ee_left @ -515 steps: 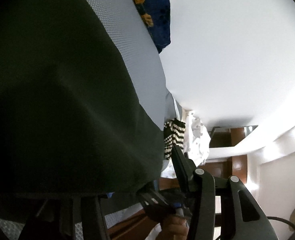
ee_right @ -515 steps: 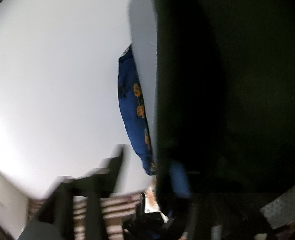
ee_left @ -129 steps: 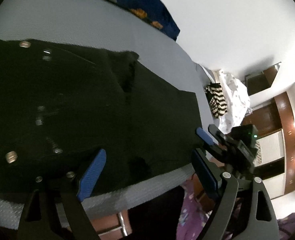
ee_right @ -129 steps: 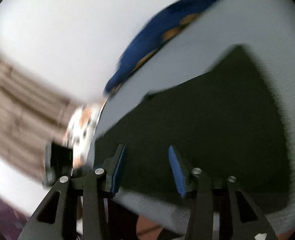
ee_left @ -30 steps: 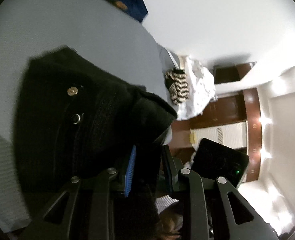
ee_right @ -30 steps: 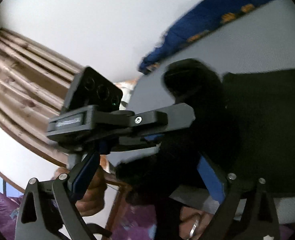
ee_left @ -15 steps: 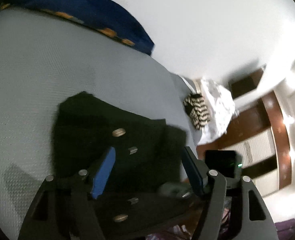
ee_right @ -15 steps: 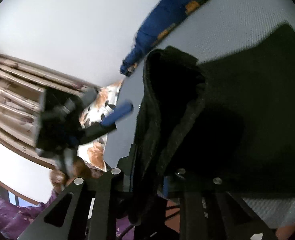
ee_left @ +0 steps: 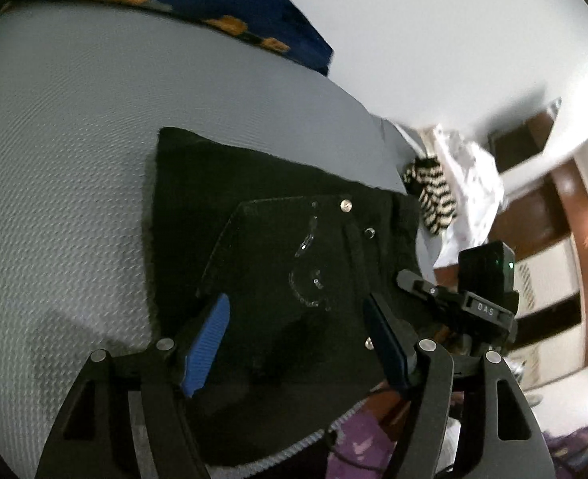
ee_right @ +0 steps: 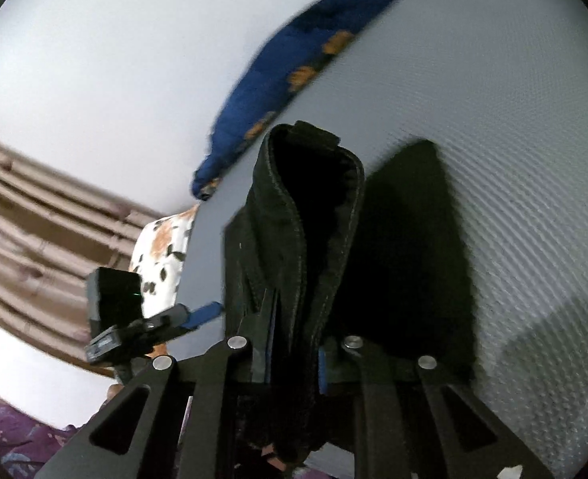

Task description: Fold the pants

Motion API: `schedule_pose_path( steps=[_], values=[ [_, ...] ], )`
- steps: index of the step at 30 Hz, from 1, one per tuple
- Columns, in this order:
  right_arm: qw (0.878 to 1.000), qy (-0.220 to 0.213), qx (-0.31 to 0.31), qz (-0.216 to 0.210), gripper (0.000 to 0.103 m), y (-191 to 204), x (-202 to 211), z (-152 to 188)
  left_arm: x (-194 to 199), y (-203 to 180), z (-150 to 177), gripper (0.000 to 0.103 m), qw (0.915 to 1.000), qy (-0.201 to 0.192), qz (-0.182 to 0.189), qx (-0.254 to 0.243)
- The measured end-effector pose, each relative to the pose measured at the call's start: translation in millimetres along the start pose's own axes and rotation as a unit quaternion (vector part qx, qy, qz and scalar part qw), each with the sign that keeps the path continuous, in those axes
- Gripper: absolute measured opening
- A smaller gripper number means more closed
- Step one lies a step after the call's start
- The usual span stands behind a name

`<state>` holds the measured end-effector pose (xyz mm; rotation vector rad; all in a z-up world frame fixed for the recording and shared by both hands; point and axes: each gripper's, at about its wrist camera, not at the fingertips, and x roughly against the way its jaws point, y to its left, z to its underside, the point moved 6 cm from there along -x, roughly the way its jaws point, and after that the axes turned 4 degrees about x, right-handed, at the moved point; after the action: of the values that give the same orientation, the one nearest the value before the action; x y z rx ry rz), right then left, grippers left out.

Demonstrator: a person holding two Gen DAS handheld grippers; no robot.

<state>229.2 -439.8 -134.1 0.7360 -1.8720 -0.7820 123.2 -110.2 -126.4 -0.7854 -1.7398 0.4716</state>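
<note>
The black pants [ee_left: 278, 239] lie folded into a compact rectangle near the front edge of the grey bed [ee_left: 62, 151], with rivets and a pocket showing on top. My left gripper [ee_left: 298, 339] is open and empty, hovering above the near part of the pants. My right gripper [ee_right: 294, 351] is shut on a raised fold of the black pants [ee_right: 306, 215], which stands up from the bed between its blue pads. The right gripper [ee_left: 453, 299] also shows in the left wrist view, and the left gripper [ee_right: 198, 313] shows in the right wrist view.
A blue pillow with orange patterns [ee_left: 198, 4] lies at the far edge by the white wall. A striped black and white cloth [ee_left: 433, 195] and white cloth [ee_left: 473, 175] sit at the bed's right end. A floral pillow [ee_right: 162, 255] and brown curtains [ee_right: 34, 215] lie left.
My left gripper stays open and has come closer over the folded pants. My right gripper still holds the raised fold and has shifted with it.
</note>
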Motion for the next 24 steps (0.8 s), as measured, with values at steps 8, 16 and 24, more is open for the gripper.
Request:
schedule_pose_path(
  steps=[8,16,24],
  values=[
    [0.999,-0.028,-0.015,-0.016,0.014,-12.8,5.5,-3.9,-21.5,-20.2,-2.7,0.072,0.9973,0.003,-0.033,-0.066],
    [0.999,-0.037,0.013,0.029,0.016,-31.0,7.9,-3.2,-35.1,-19.6,1.8,0.072,0.9928,-0.014,-0.036,-0.113],
    [0.981,-0.151,0.1,0.072,0.021,14.5,74.2,-33.1,-5.6,-30.7,-10.9,0.072,0.9928,-0.071,0.015,-0.095]
  ],
)
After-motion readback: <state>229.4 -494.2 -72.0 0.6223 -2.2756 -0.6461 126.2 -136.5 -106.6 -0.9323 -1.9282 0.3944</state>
